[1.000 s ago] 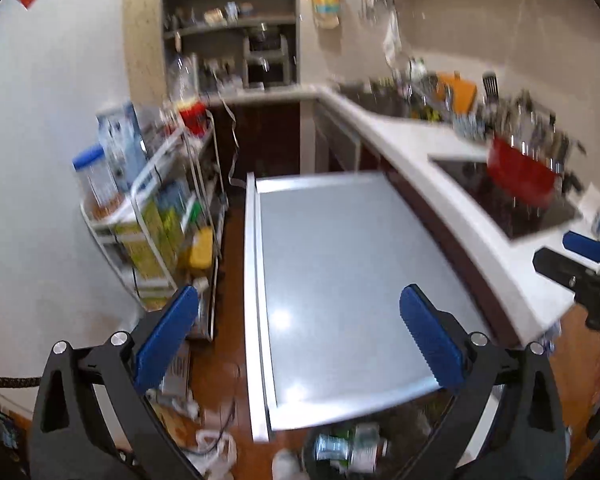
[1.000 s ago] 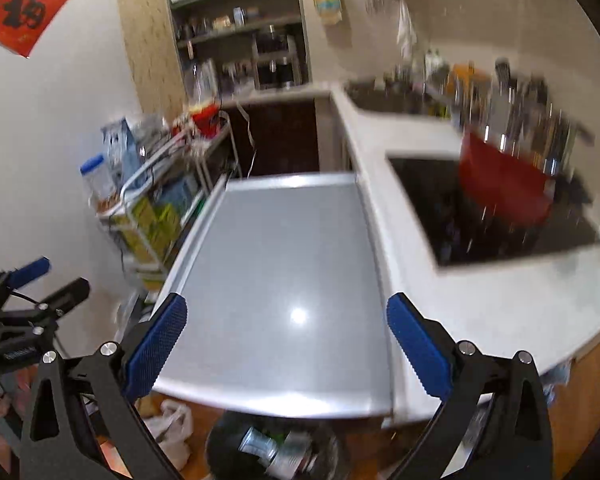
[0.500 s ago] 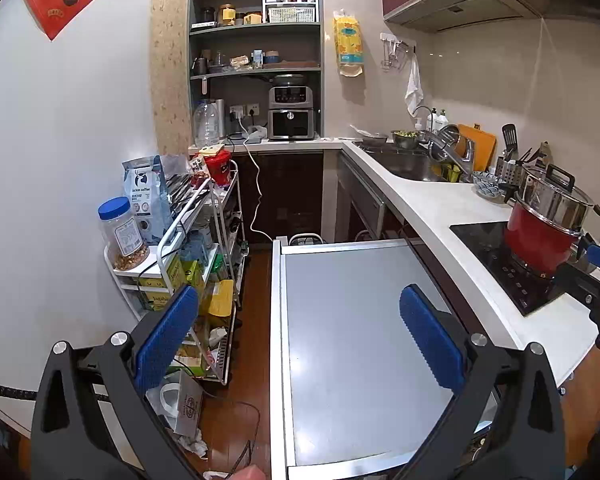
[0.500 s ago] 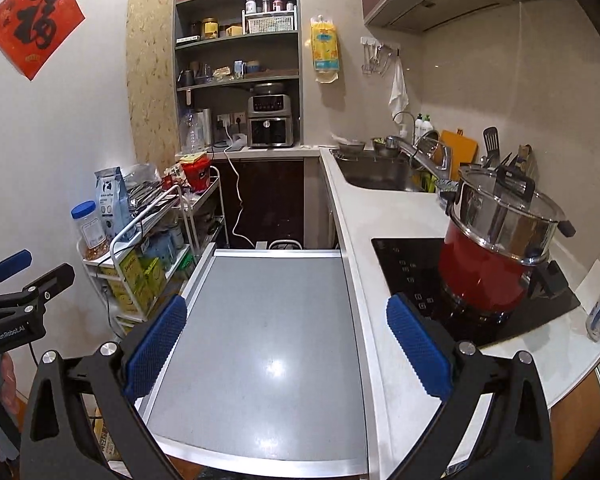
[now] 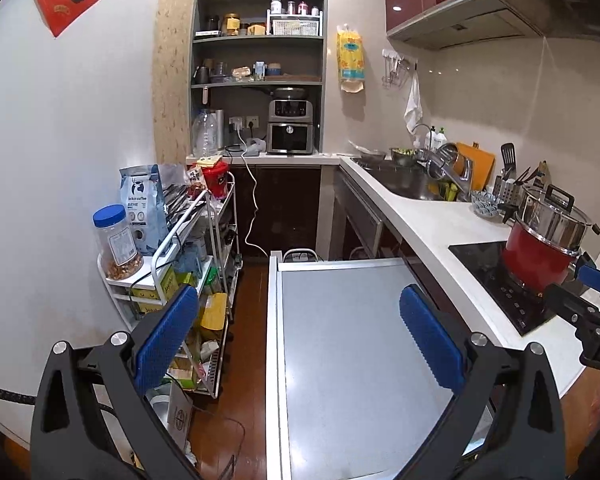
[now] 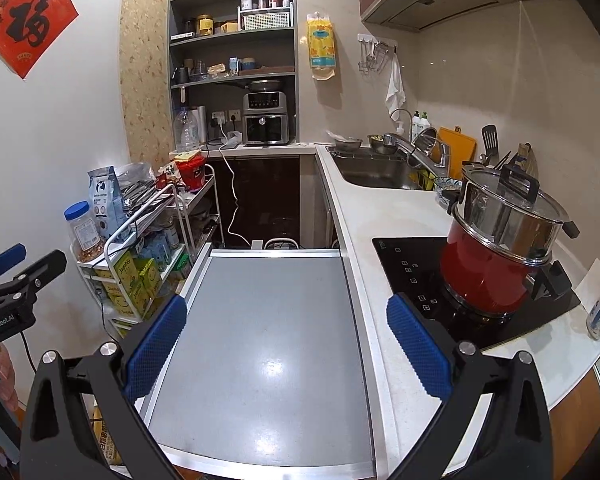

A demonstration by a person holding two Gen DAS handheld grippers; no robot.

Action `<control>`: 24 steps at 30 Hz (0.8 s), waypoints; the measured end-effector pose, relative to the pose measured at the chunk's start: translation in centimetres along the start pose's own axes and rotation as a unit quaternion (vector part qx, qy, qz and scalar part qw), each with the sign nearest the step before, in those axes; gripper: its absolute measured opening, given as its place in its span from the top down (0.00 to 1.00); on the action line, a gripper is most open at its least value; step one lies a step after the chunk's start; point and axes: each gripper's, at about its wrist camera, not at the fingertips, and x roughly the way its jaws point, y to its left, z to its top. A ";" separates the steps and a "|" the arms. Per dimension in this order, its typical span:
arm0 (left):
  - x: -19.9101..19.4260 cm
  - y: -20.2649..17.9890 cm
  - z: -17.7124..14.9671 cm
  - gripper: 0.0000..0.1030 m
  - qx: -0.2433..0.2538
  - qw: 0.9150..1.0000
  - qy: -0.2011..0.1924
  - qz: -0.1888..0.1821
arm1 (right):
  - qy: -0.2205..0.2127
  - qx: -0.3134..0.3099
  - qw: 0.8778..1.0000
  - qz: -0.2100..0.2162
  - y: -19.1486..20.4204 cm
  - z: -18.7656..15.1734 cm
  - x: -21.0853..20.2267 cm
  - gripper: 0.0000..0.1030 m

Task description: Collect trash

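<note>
Held both my grippers, left (image 5: 298,346) and right (image 6: 286,346), fingers apart, empty, over grey metal-edged bench (image 6: 268,320). No trash in view. Judged scraps light, crushable: pinch at edges.

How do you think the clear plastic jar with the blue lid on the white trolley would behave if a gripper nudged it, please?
The clear plastic jar with the blue lid is tall and narrow, so a high push could probably tip it. Only its bottom appears filled, so it is likely light and might slide easily. It stands near the corner of the white trolley, so it may fall off.
</note>
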 end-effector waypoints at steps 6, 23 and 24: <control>0.7 0.2 0.4 0.02 -0.005 1.000 0.010 -0.010 | -0.001 0.002 1.000 -0.002 0.1 0.1 0.2 0.04; 1.8 0.1 0.4 0.02 -0.002 0.999 0.032 -0.017 | 0.011 0.011 1.000 -0.002 0.1 -0.3 1.2 0.04; 1.8 0.1 0.4 0.02 -0.002 0.999 0.033 -0.016 | 0.012 0.011 1.000 -0.002 0.1 -0.4 1.3 0.04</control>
